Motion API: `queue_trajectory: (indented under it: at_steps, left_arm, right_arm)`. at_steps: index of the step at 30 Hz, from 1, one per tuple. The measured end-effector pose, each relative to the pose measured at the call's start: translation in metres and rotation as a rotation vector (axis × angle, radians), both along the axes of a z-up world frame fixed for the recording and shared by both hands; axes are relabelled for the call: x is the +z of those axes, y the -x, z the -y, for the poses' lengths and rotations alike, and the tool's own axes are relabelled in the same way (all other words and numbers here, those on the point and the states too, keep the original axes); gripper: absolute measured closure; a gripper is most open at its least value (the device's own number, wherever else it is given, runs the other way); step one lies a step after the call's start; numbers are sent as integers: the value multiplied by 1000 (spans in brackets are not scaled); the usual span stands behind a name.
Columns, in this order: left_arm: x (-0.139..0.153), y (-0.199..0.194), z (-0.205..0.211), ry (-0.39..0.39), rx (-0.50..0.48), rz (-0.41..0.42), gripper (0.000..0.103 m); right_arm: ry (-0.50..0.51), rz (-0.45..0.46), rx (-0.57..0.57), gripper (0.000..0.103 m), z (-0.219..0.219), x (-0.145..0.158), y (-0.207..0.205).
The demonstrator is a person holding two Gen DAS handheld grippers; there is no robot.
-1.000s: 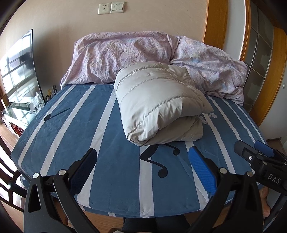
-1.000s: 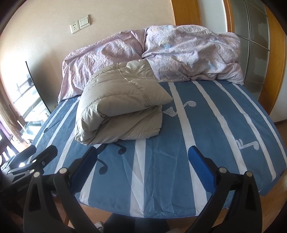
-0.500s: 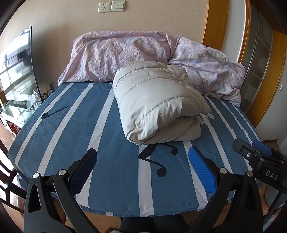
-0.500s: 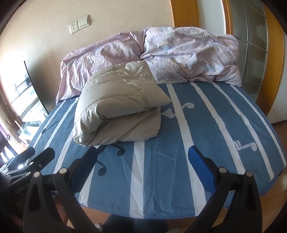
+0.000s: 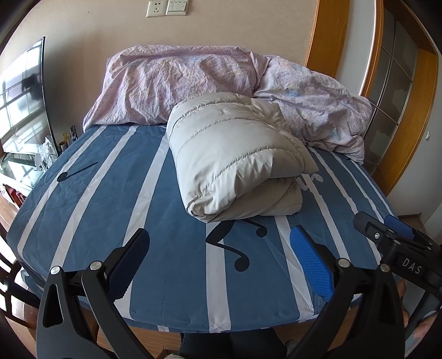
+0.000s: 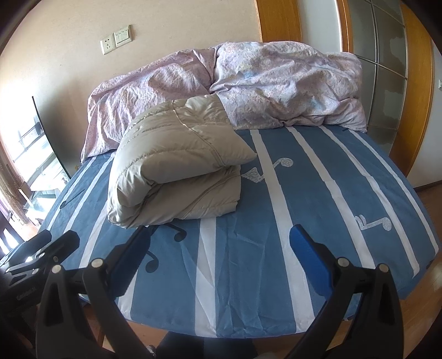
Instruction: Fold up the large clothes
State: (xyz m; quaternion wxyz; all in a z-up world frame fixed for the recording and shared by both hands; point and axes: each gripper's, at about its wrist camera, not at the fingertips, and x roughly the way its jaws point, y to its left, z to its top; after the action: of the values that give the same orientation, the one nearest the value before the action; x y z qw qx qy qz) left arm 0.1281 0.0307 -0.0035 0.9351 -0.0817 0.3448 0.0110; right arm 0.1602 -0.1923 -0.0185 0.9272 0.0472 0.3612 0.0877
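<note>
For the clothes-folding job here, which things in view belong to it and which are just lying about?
Part of the job:
- beige puffer jacket, folded, on the striped bed sheet
- left gripper, jaws open
- right gripper, jaws open

Lying about:
- pink duvet behind the jacket
- television
- wall socket

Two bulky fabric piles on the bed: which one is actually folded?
The beige quilted puffer jacket, doubled into a neat two-layer bundle mid-bed. The lilac floral duvet lies crumpled against the wall behind it.
</note>
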Motion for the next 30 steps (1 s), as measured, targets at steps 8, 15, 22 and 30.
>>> queue_trajectory:
  at_steps: [8,15,22,30]
  left_arm:
    - [0,0,1,-5,1,-2,1]
    - [0,-1,1,-7,-3,0,1]
    - [0,0,2,-13,-5,3,1]
    - [-1,0,2,-18,-8,1,1]
  right_arm:
    - [4,6,-5,2,2,0,-1]
    - [6,10,-5,2,2,1,0]
    - [13,9,-8,2,1,1,-1]
    - [20,13,-10,2,0,1,-1]
